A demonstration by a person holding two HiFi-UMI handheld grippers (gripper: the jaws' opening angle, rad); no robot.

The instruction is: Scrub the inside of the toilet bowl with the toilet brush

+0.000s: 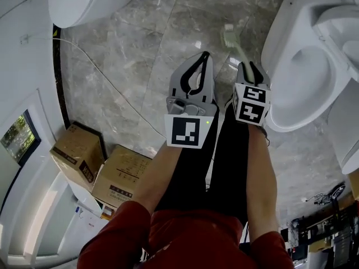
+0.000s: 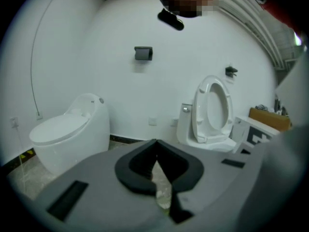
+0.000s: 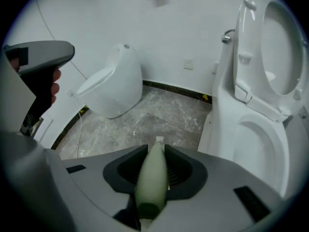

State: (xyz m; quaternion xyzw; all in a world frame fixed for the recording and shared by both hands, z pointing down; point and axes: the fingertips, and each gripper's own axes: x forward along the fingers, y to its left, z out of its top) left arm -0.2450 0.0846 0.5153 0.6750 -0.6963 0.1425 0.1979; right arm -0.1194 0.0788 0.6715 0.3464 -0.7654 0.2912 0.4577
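My right gripper (image 1: 248, 67) is shut on the pale green handle of the toilet brush (image 1: 239, 51). The brush's head (image 1: 229, 36) points away over the marble floor, left of the open toilet bowl (image 1: 280, 116). In the right gripper view the handle (image 3: 151, 178) runs between the jaws and the bowl (image 3: 263, 144) stands to the right, seat and lid (image 3: 277, 47) raised. My left gripper (image 1: 204, 56) hangs beside the right one, jaws shut with nothing between them (image 2: 154, 143). The toilet (image 2: 212, 112) shows at the right of the left gripper view.
A second, closed white toilet (image 1: 84, 1) stands at the far left (image 3: 113, 88). Two cardboard boxes (image 1: 78, 153) (image 1: 120, 175) sit by the left wall. A thin cable (image 1: 112, 83) trails across the grey marble floor. The person's dark trouser legs (image 1: 224, 167) are below the grippers.
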